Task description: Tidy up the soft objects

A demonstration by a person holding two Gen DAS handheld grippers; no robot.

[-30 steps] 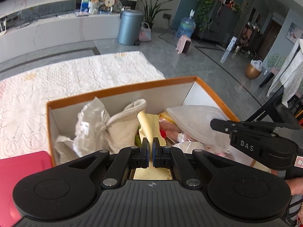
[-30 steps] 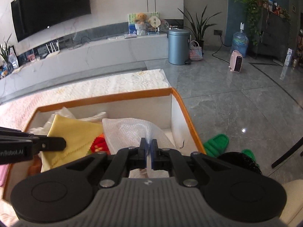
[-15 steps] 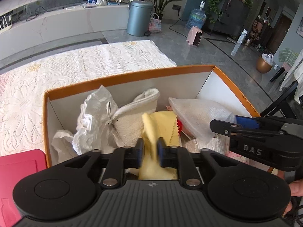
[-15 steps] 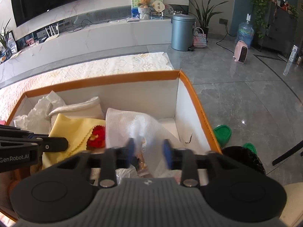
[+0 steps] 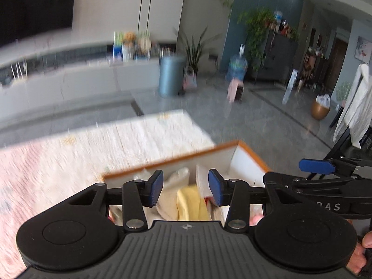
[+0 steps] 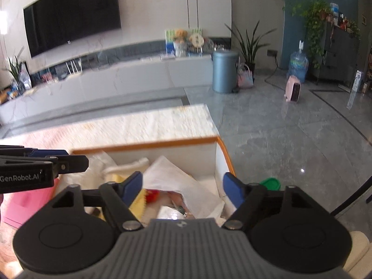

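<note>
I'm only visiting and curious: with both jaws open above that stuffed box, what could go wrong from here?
1. The white plastic bag lies loosely on top of the orange-rimmed box, so it might spring up or slide out.
2. The left gripper and right gripper, jaws opening with nothing between them, are close together and could bump.

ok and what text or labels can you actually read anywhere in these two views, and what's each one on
"GenRobot.AI": white print on the side of the left gripper, seen from the right wrist view.
"DAS": partly cut off, reads roughly as "RAS", on the side of the right gripper, seen from the left wrist view.
Signs and packages by the teddy bear on the counter: too blurred to read.
Nothing readable on the orange-rimmed box.
</note>
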